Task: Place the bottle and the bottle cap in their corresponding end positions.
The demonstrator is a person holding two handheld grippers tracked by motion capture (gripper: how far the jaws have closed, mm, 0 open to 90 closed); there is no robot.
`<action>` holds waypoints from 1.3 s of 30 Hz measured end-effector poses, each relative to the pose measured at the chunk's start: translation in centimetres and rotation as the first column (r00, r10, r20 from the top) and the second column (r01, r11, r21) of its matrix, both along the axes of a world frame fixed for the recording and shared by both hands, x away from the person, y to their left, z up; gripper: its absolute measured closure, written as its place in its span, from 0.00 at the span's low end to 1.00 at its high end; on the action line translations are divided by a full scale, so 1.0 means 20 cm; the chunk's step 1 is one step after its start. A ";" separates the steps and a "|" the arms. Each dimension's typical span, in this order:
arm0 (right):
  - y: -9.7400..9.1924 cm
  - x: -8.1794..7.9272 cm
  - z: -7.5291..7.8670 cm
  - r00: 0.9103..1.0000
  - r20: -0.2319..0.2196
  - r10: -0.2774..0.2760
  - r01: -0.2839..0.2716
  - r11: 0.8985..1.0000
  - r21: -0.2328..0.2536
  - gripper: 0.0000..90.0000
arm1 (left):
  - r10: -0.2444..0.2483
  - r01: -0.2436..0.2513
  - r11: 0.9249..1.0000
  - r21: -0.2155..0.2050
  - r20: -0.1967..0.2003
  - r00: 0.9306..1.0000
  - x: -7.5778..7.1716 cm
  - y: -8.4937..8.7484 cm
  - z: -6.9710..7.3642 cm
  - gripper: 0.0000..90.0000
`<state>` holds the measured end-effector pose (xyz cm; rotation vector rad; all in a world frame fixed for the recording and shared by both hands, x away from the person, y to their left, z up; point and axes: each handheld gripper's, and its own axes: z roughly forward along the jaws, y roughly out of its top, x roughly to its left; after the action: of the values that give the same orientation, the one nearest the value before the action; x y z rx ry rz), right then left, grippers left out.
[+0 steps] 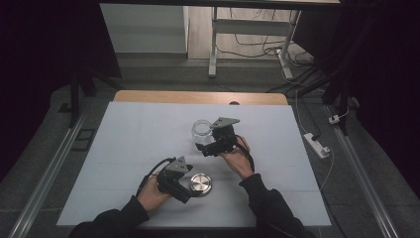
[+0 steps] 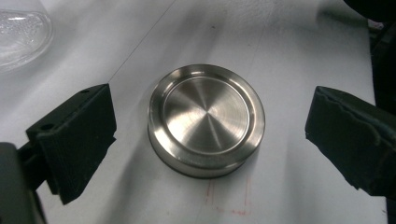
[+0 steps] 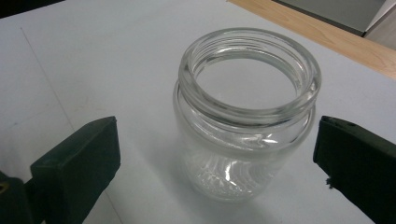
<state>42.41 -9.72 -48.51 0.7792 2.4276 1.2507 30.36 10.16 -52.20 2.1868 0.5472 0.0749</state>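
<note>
Left tongs (image 2: 210,126): you hold them released, astride the lid (image 2: 206,119).
Right tongs (image 3: 215,158): yours released, astride the jar (image 3: 245,112).

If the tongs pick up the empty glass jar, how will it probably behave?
The glass jar looks rigid and probably fragile, since it is clear glass. Its smooth round wall may slip between the pads of the right tongs, which stand open beside it. Upright on a wide base, it seems unlikely to tip; on its side it would probably roll.
</note>
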 end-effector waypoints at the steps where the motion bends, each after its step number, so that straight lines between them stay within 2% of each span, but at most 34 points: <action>1: 0.00 0.00 0.01 1.000 -0.001 0.000 0.000 1.000 0.005 0.01 | -0.002 0.002 1.000 -0.005 -0.003 1.000 0.00 0.01 0.00 0.03; 6: -0.02 -0.03 0.03 1.000 -0.011 0.009 -0.009 1.000 0.022 0.01 | 0.004 -0.005 1.000 -0.027 -0.014 1.000 0.00 0.04 0.02 0.02; 10: -0.02 -0.05 0.03 1.000 -0.017 0.016 -0.016 1.000 0.016 0.01 | -0.001 -0.001 0.999 -0.043 -0.038 0.999 0.00 0.06 0.02 0.01; 20: -0.06 -0.10 0.05 0.999 -0.039 0.022 -0.022 1.000 0.013 0.01 | 0.009 -0.011 0.999 -0.045 -0.042 0.999 -0.02 0.12 0.04 0.00; 26: -0.09 -0.13 0.06 0.998 -0.049 0.028 -0.027 0.999 0.022 0.01 | 0.023 -0.025 0.998 -0.061 -0.045 0.999 -0.02 0.16 0.05 0.00; 39: -0.20 -0.27 0.09 0.998 -0.056 0.037 -0.034 0.998 0.044 0.01 | 0.042 -0.048 0.996 -0.079 -0.074 0.996 -0.08 0.27 0.08 0.00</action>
<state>36.97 -13.74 -46.66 0.7969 2.4769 1.3154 28.77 15.53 -50.65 2.1047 0.6303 -0.0027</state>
